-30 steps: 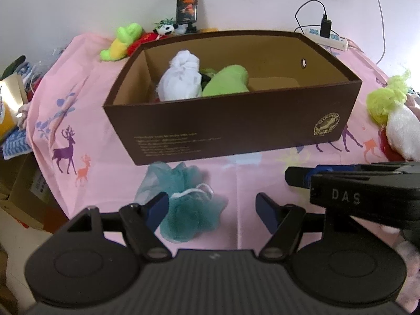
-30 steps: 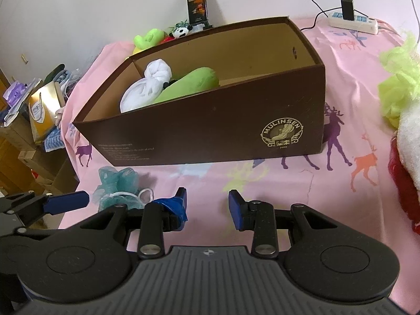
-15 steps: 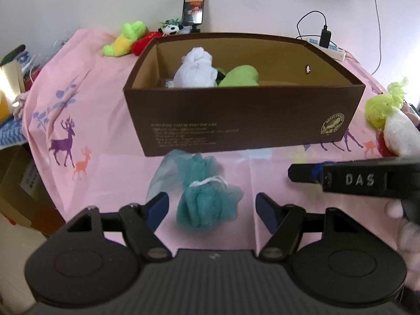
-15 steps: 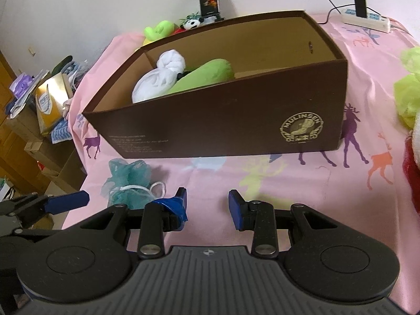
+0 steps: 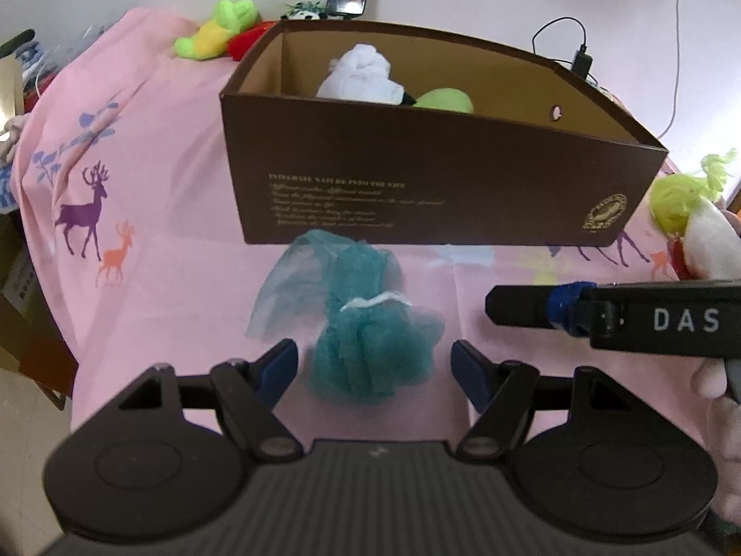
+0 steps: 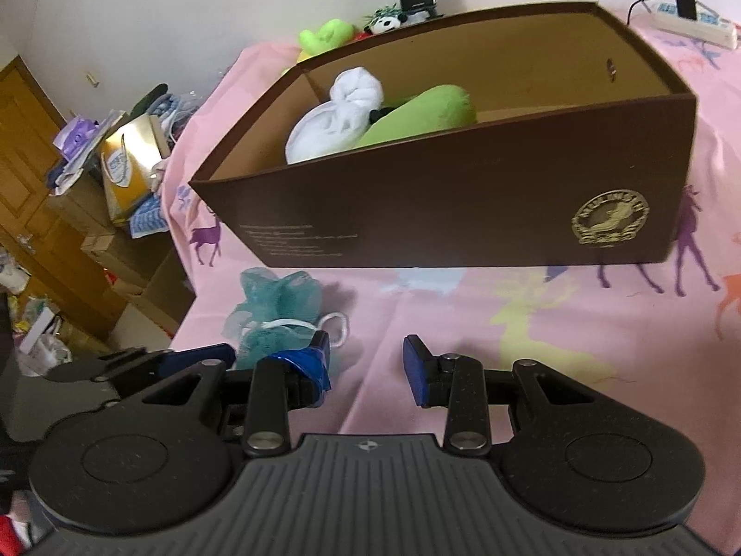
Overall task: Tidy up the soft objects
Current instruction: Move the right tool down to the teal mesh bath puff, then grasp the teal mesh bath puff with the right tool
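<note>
A pink cloth (image 5: 153,278) is spread over the table, and a brown box (image 5: 417,194) is set mid-cloth — a white bundle (image 6: 338,116) and green plush (image 6: 417,116) lie inside. Near the cloth's front edge a teal pouf (image 5: 370,333) is framed by the left gripper (image 5: 373,366), open and not touching. The right gripper (image 6: 366,361) is held narrowly open — empty.

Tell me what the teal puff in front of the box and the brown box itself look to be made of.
Teal puff: looks like bunched nylon mesh, sheer at its loose edge, gathered by a white cord, probably a bath sponge.
Brown box: seems to be cardboard, with a smooth dark brown printed outside bearing gold lettering and a plain tan, matte inside.
</note>
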Demonstrator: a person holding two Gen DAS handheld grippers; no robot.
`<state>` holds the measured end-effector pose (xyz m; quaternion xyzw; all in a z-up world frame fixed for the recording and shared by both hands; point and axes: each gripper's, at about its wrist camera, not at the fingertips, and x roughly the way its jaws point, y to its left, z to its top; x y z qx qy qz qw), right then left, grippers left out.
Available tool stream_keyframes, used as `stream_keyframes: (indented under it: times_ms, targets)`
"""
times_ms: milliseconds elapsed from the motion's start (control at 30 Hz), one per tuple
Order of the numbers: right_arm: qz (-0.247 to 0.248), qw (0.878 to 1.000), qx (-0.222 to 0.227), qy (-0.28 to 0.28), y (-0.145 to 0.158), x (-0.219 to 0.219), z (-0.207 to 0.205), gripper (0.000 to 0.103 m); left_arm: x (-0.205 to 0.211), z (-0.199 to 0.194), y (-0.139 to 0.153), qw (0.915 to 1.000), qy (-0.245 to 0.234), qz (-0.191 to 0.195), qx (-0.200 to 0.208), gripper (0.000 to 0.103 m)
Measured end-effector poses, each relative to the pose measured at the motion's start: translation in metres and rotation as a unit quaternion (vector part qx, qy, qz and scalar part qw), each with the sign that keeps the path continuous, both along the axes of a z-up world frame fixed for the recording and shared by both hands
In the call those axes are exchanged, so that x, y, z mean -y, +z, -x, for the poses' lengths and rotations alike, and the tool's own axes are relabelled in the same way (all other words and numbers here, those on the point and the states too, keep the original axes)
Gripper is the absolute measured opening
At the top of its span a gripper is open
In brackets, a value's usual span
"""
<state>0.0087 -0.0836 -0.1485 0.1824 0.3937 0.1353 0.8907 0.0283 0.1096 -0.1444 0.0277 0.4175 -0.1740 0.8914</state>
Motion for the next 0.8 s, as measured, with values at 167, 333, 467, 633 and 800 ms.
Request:
stream_keyframes:
  times_ms: [167,333,467,633,800]
  targets:
    - [-0.027,0.999,-0.011,0.014,-0.002,-0.007,-0.008,0.018,-0.002,-0.004,-0.002,1.0000,0.002,0.002,0.008,0.072]
    - [-0.041,0.998,-0.020,0.034,-0.002,-0.020,-0.018,0.018,-0.001,-0.007,-0.004,0.9998,-0.009,-0.004,0.017,0.063]
    - [-0.038,0.998,-0.024,0.043,-0.004,-0.031,-0.024,0.018,-0.001,-0.009,-0.008,0.9998,-0.014,-0.008,0.014,0.056]
    - [-0.037,0.997,-0.039,0.047,-0.010,-0.038,-0.032,0.019,-0.001,-0.009,-0.010,0.9996,-0.020,-0.010,0.020,0.051]
    - [-0.038,0.997,-0.047,0.048,-0.017,-0.039,-0.035,0.022,0.006,-0.006,-0.013,0.9986,-0.036,-0.021,0.033,0.042]
